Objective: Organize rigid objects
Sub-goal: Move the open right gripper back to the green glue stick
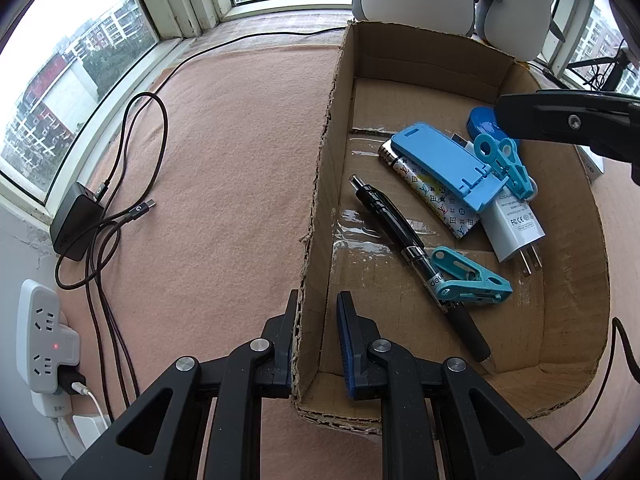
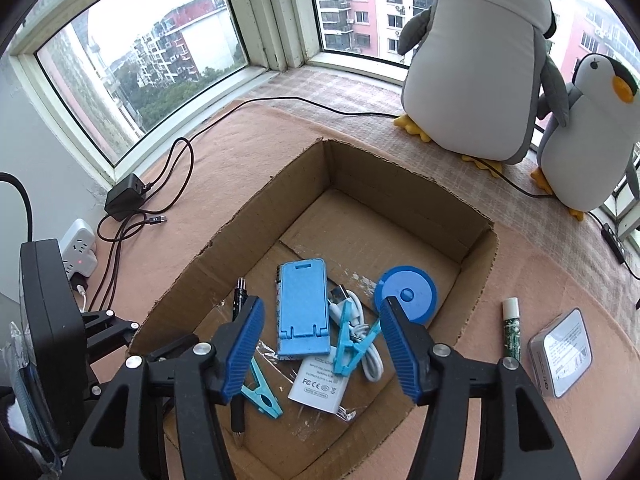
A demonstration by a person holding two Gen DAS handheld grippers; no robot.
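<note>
You are clamping the cardboard box wall with your left gripper; your right gripper is hanging open, empty, above the clothespin inside. Next, probably the lip balm lying right of the box.

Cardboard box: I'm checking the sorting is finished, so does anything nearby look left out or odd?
Yes. Two items lie outside the cardboard box, on the pink cloth to its right: a green-and-white tube and a small grey case. The box rims are also ragged, roughly cut.
</note>
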